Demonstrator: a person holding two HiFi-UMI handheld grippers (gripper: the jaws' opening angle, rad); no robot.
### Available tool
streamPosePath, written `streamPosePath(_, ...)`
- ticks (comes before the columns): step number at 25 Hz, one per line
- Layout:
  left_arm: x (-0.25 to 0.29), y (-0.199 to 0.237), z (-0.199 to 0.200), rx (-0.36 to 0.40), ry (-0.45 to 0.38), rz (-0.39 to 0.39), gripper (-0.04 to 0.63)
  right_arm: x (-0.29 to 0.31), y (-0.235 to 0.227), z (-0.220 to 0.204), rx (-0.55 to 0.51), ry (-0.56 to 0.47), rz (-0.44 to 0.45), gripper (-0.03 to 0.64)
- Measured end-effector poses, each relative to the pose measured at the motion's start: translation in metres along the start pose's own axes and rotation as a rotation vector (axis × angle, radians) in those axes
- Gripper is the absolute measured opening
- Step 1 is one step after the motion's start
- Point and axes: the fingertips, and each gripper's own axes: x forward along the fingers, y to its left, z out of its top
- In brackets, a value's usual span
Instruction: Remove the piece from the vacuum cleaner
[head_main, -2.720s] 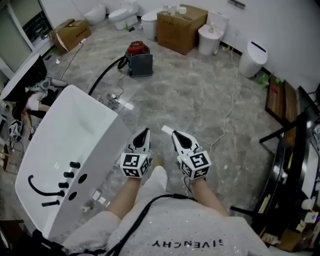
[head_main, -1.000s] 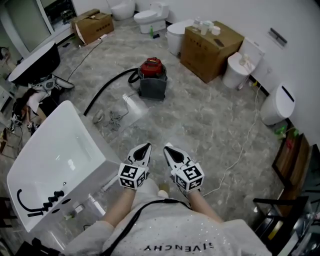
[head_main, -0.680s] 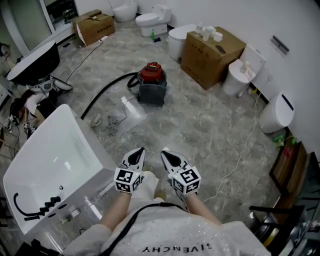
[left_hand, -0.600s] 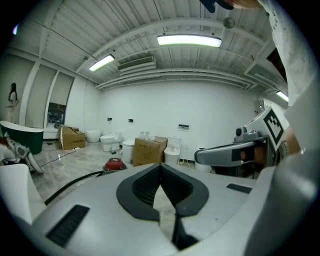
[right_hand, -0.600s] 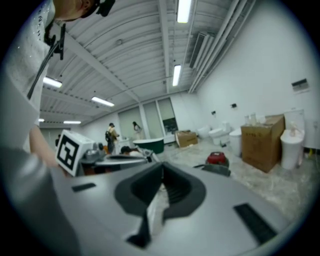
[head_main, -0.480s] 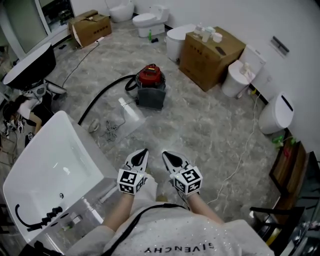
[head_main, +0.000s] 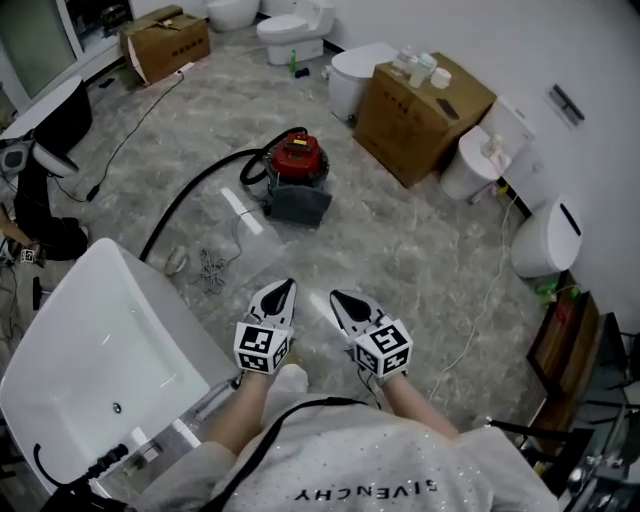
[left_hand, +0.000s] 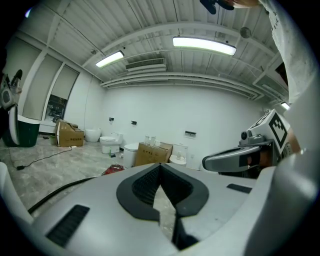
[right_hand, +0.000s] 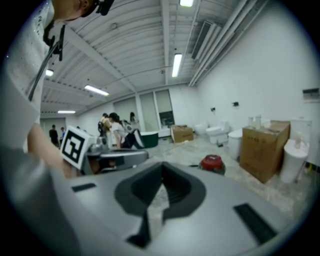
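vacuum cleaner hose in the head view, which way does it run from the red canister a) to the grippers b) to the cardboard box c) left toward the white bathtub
c: the black hose curves left off the red vacuum cleaner toward the white bathtub.

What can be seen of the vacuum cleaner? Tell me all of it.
The vacuum cleaner is a small canister with a round red top over a boxy dark grey body, plastic by the look. It stands upright on the marbled grey floor, out in the open, and nothing touches it but the floor. A black hose leaves its left side and curves away across the floor toward the lower left of the head view. Its red top also shows in the right gripper view.
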Motion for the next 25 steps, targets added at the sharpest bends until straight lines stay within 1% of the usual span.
streamPosePath(8,0.03,0.053,-0.007,-0.019,0.042,0.008,0.021,0.059,-0.018,0.006,-0.003,0.034,0.013,0.014)
streamPosePath(14,0.06,0.071,-0.009,-0.052,0.075,-0.008,0.021,0.084,-0.036,0.01,0.01,0.048,0.011,0.013)
streamPosePath(17,0.077,0.075,-0.013,-0.064,0.085,-0.014,0.021,0.095,-0.055,0.007,0.035,0.062,0.004,0.013)
streamPosePath(20,0.099,0.09,-0.014,-0.07,0.092,0.007,0.021,0.115,-0.079,0.01,0.039,0.07,0.01,0.012)
streamPosePath(25,0.141,0.121,-0.009,-0.109,0.093,0.047,0.021,0.155,-0.115,0.02,0.005,0.107,0.07,0.014)
